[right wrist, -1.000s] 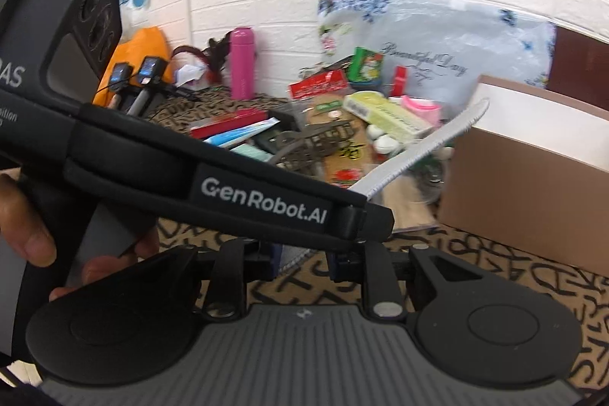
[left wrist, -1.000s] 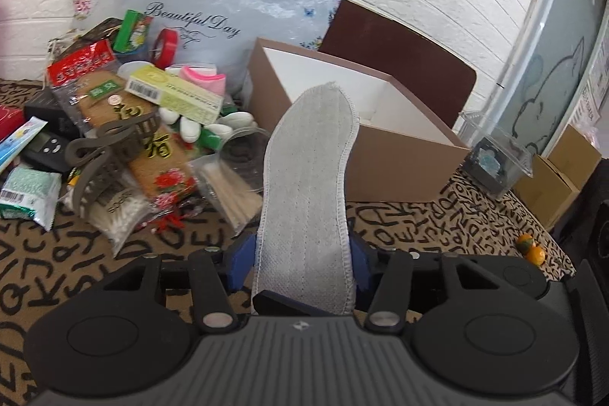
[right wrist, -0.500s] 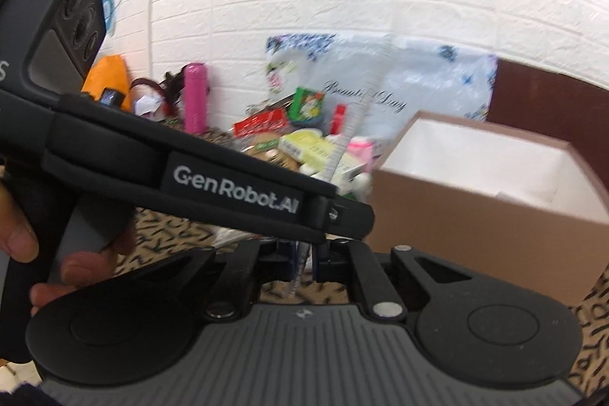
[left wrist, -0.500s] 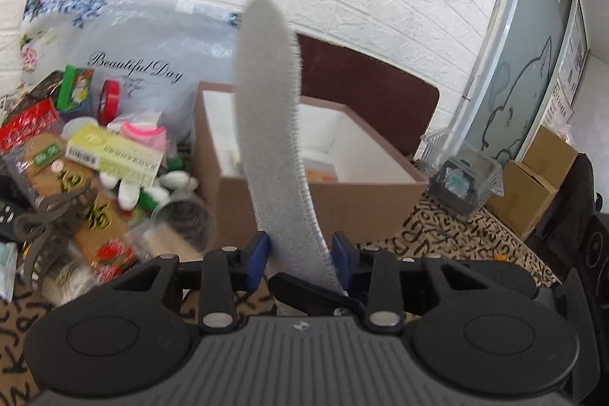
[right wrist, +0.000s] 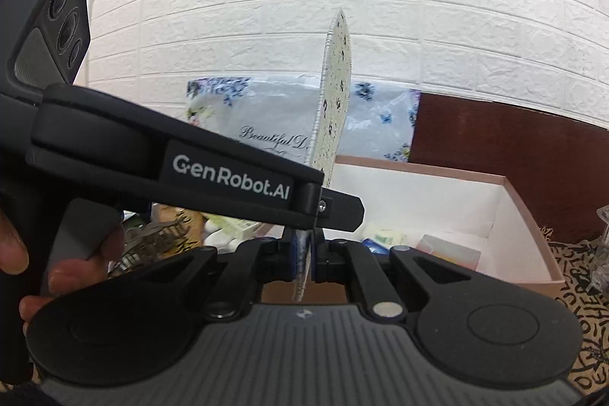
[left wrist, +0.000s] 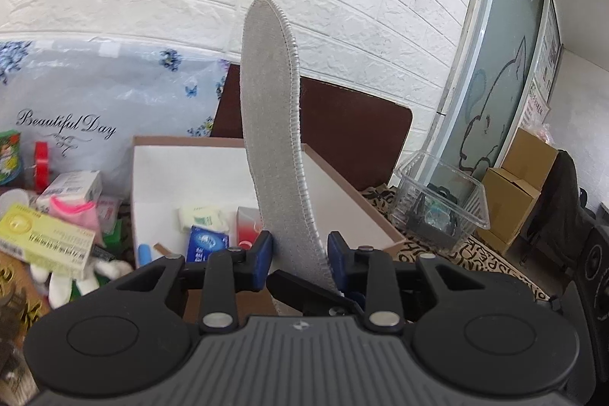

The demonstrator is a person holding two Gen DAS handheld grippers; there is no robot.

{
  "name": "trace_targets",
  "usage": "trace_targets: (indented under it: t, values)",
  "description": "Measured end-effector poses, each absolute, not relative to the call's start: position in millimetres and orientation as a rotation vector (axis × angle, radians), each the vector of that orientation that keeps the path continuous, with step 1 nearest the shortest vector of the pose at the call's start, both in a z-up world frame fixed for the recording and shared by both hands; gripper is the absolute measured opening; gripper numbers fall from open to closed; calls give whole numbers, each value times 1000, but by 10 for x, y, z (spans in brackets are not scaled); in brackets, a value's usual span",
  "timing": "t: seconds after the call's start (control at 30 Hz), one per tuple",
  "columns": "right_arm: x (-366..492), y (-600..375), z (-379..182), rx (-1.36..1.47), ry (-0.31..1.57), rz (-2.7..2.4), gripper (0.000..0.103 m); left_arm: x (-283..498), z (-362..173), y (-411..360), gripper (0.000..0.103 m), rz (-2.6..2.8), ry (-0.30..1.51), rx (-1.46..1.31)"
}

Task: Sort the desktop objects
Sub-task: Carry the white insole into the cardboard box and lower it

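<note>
A grey fabric insole point(left wrist: 272, 139) stands almost upright, its heel held low in the frame. My right gripper point(right wrist: 302, 259) is shut on the insole point(right wrist: 335, 101), seen edge-on with a dotted underside. My left gripper point(left wrist: 298, 253) has its blue pads on either side of the insole, the right pad point(left wrist: 337, 257) touching it and the left pad a little off; the right gripper's black finger crosses in front. Behind stands an open brown box point(left wrist: 361, 200) with a white inside, holding several small packets point(left wrist: 207, 242); it also shows in the right wrist view point(right wrist: 525, 215).
A heap of snack packs, a yellow box point(left wrist: 45, 242) and a pink item point(left wrist: 74, 208) lies left of the box. A floral plastic bag point(left wrist: 95, 109) leans on the brick wall. A clear plastic tub point(left wrist: 441, 204) sits right of the box. Cardboard cartons point(left wrist: 514, 185) stand far right.
The insole has swung from lying flat and forward to standing upright. Both grippers have risen and moved toward the box, whose inside now shows.
</note>
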State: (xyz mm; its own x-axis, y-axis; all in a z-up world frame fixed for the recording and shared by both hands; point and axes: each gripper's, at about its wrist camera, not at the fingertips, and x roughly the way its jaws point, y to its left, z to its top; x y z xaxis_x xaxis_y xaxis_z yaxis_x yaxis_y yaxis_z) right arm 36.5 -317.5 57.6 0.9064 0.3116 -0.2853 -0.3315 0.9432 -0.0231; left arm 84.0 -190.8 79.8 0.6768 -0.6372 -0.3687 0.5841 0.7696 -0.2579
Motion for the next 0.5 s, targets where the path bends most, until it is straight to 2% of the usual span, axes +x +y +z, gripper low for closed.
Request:
trace_targets:
  t: [0.27, 0.5]
  values:
    - [836, -3476, 664, -43, 267, 289, 4, 1296, 866, -2229, 33, -715, 454, -112]
    - [1189, -3731, 521, -11, 303, 247, 4, 1738, 670, -2539, 33, -740, 510, -102]
